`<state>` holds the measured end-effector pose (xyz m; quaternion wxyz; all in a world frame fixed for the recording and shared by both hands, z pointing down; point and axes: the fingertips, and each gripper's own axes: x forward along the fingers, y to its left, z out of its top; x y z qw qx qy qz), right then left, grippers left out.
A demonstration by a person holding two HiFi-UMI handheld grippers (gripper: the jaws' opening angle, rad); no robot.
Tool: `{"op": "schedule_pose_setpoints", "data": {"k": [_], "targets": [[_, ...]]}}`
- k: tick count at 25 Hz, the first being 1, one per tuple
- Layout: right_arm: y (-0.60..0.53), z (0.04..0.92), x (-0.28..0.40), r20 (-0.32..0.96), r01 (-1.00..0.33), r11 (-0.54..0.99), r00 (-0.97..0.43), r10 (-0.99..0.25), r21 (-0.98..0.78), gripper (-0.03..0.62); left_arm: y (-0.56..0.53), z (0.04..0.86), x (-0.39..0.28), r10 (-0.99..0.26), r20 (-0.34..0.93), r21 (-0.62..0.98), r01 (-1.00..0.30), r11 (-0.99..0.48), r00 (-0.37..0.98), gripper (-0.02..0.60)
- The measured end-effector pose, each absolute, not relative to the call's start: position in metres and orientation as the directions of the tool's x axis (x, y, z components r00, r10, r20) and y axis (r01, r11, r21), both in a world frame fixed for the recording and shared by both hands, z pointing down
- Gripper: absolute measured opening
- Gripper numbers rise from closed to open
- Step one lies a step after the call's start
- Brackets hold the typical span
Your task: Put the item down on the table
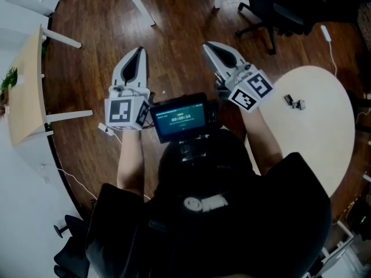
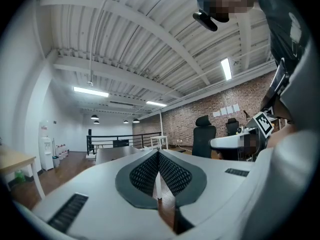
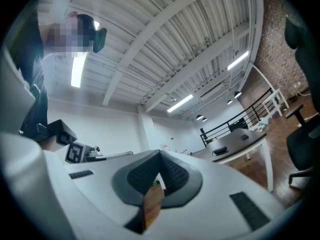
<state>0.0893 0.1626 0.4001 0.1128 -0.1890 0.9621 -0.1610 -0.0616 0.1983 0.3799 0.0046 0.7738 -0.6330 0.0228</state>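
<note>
1. A small dark-and-grey item (image 1: 294, 102) is seen lying on the round pale-wood table (image 1: 316, 132), with nothing touching it. Its kind cannot be told.
2. The putting-down is judged done, and no step appears to be left.
3. The left gripper (image 1: 138, 52) is held over the brown plank floor (image 1: 174, 33), jaws pressed together and nothing between them.
4. The right gripper (image 1: 210, 46), well apart from the item, is likewise closed and empty.

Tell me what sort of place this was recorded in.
Most likely an open-plan office or studio loft: black office chair, pale round table on a wood floor, and a brick wall under ceiling strip lights.
</note>
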Motion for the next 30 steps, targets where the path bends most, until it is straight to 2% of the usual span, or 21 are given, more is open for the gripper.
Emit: {"op": "schedule_pose_setpoints", "data": {"k": [10, 17, 30], "targets": [[0.286, 0.399, 0.064, -0.118, -0.362, 0.872, -0.9, -0.419, -0.33, 0.009, 0.316, 0.379, -0.086, -0.976, 0.014, 0.026, -0.976, -0.217, 0.218, 0.0], [0.371, 0.4, 0.073, -0.08, -0.415, 0.858, -0.886, -0.457, -0.305, 0.009, 0.399, 0.389, -0.081, -0.974, 0.008, 0.071, -0.971, -0.227, 0.228, 0.0], [0.409, 0.39, 0.112, -0.082, -0.404, 0.861, -0.891, -0.447, -0.307, 0.009, 0.443, 0.373, -0.039, -0.98, 0.001, 0.066, -0.978, -0.198, 0.199, 0.0]]}}
